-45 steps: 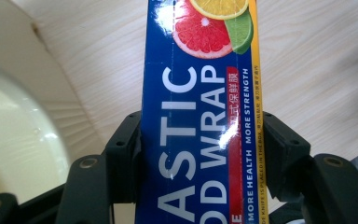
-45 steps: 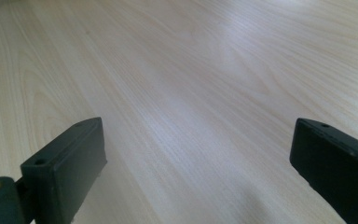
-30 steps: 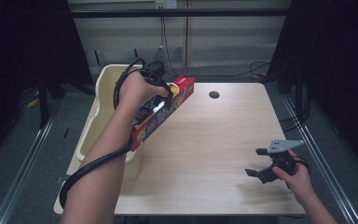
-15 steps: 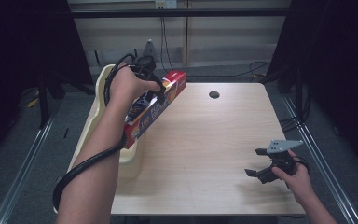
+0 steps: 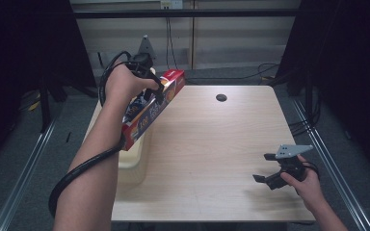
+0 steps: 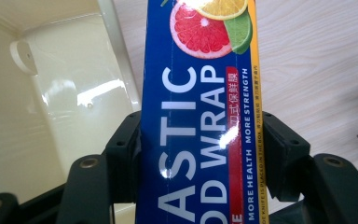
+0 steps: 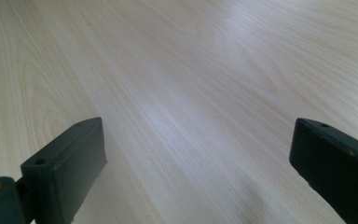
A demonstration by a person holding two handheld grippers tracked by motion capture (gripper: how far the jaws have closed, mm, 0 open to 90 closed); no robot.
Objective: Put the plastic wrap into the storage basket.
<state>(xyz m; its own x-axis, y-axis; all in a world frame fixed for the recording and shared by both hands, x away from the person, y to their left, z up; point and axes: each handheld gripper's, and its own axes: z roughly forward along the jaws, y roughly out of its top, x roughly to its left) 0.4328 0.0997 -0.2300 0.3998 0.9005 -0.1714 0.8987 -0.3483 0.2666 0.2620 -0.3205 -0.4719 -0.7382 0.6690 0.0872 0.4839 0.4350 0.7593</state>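
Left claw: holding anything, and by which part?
Yes. The left claw grips the plastic wrap box across its width, jaws on its two long side faces. The right claw is open, holding nothing.

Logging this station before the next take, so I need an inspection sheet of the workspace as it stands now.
Surface: light wooden table, with a dark round hole near the far edge.
Job's things: long blue and red plastic wrap box, held tilted above the cream plastic bin at the table's left edge.
Clutter: nothing seen.
Grippers: left hand-held gripper shut on the box's sides; right hand-held gripper open, low over the table's near right.
Cables: black cable trailing along the left forearm; more on the floor behind.
Surroundings: dark curtains both sides, metal floor rails, pale back wall.
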